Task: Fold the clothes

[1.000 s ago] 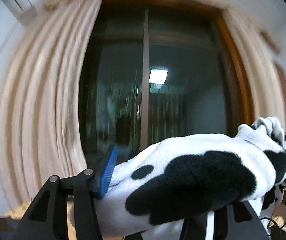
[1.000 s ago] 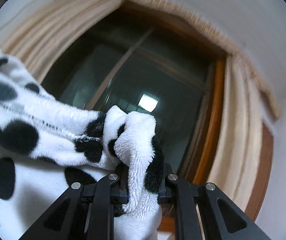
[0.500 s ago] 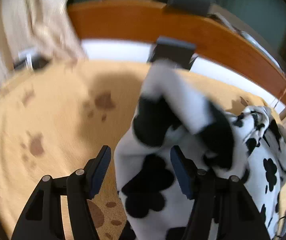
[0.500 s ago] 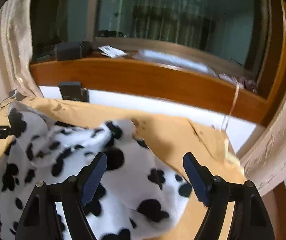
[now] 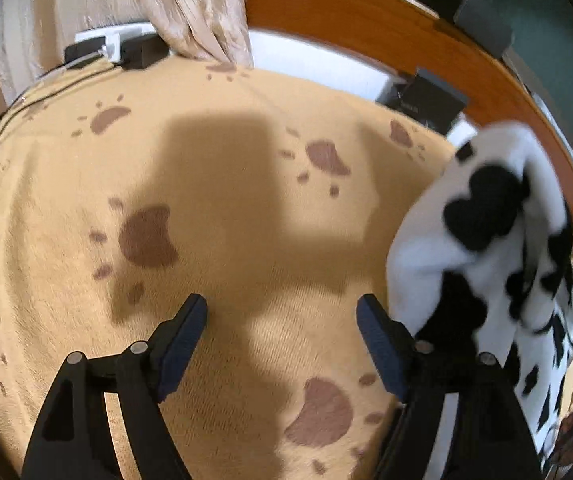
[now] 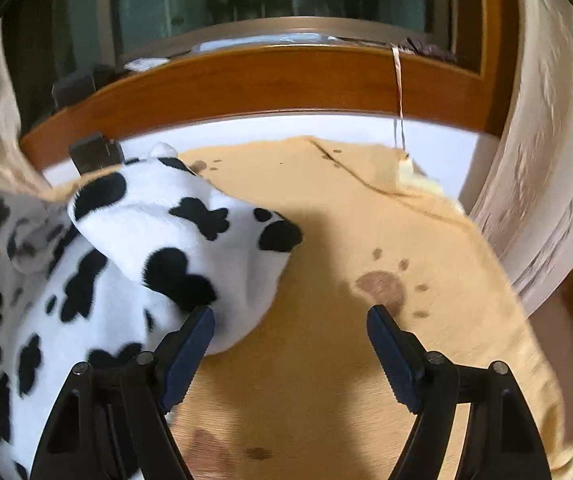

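Note:
A fluffy white garment with black paw-like spots point(image 6: 134, 256) lies bunched on a tan blanket with brown paw prints point(image 6: 326, 240). In the right wrist view it fills the left half, beside and under the left finger. My right gripper point(image 6: 290, 344) is open and empty above the blanket. In the left wrist view the garment point(image 5: 486, 248) lies at the right, against the outside of the right finger. My left gripper point(image 5: 282, 340) is open and empty over bare blanket point(image 5: 214, 208).
A wooden window sill point(image 6: 270, 80) runs along the back, with dark boxes point(image 5: 426, 100) on and below it. Beige curtains point(image 6: 542, 160) hang at both sides. A power strip with black plugs and cables point(image 5: 114, 50) sits at the blanket's far left corner.
One second ago both grippers held the garment up in front of the window. Both have let go and tilted down; the garment has dropped onto the blanket between them.

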### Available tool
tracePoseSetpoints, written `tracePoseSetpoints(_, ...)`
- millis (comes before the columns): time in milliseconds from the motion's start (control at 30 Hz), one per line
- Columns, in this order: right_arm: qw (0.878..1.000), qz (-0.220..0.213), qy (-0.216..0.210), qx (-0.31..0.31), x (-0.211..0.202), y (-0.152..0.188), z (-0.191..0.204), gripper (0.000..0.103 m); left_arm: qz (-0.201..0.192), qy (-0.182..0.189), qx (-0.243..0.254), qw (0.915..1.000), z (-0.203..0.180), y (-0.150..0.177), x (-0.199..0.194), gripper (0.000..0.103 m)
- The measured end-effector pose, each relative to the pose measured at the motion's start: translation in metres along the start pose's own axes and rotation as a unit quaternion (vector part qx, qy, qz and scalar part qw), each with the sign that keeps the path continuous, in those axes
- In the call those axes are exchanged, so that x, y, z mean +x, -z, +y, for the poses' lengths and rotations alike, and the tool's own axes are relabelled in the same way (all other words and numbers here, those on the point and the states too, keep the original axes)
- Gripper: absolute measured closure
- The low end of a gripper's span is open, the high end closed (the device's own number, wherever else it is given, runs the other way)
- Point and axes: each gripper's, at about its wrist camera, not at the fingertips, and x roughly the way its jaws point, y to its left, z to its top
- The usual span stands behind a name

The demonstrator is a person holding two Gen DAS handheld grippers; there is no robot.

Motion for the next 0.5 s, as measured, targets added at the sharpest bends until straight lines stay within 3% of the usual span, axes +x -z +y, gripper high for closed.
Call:
tracePoseSetpoints(100,0.999,-0.009,-0.025,0.022,-0.004,0.001,0.007,0.022,0.001,0.001,0.03,0.9995,-0.001,-0.001,0.004,0.022)
tracePoseSetpoints(233,0.998,-0.024,-0.049,0.022,-0.007,0.005,0.025,0.022,0.009,0.053,0.04,0.9977,-0.003,0.013,-0.009,0.022)
tracePoseSetpoints(367,0.998,-0.031,-0.052,0.006,-0.004,0.009,0.04,0.022,0.011,0.076,0.04,0.9963,-0.006,0.022,-0.014,0.021)
tracePoseSetpoints(500,0.998,-0.034,-0.061,-0.012,-0.007,0.009,0.051,0.022,0.02,0.131,0.033,0.9906,-0.02,0.025,-0.013,0.02)
